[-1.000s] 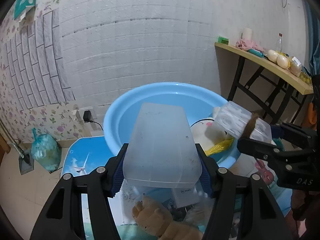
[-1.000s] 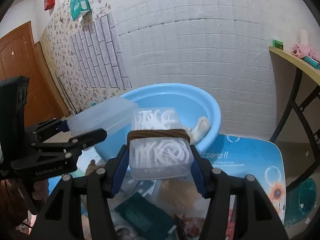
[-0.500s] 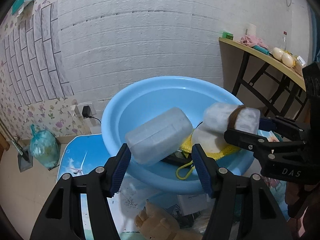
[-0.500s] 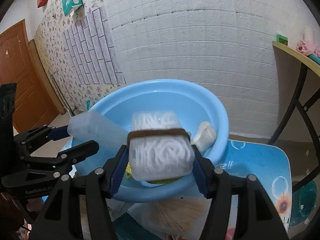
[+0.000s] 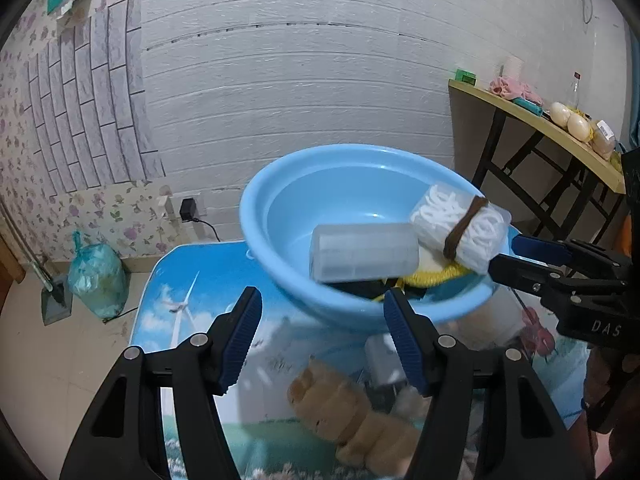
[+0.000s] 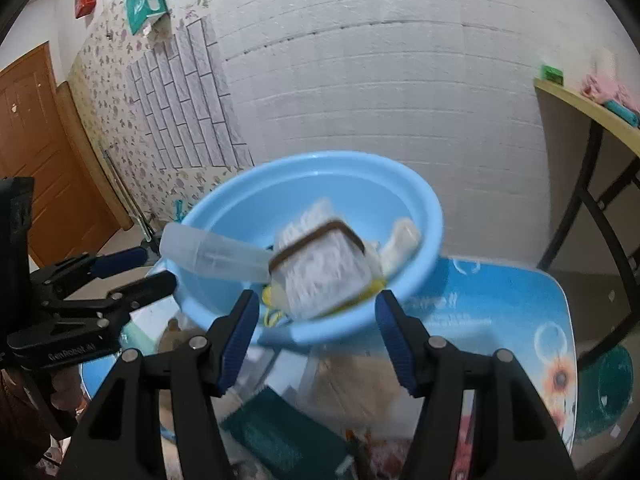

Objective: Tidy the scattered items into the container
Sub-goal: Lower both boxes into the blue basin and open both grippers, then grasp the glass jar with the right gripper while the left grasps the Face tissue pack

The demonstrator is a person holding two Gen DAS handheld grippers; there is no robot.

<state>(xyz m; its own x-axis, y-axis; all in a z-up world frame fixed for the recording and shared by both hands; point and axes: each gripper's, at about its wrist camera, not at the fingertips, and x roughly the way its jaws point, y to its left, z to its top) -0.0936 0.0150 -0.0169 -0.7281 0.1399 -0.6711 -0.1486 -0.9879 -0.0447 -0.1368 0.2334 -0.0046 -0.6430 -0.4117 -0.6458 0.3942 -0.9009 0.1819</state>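
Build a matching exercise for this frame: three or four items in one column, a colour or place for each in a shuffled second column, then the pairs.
Items:
1. basin
2. frosted box
3. banded box
4. plush toy

Descriptions:
A. brown band around it
B. light blue, tilted
C. on the table, outside the basin
D. plain translucent, over the basin's near rim

Pairs: 1-B, 2-D, 3-A, 4-C

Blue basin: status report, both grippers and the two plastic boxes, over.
Left gripper open, empty. Right gripper open, empty. Frosted box and banded box clear of the pads, over the blue basin. Nothing blocking.
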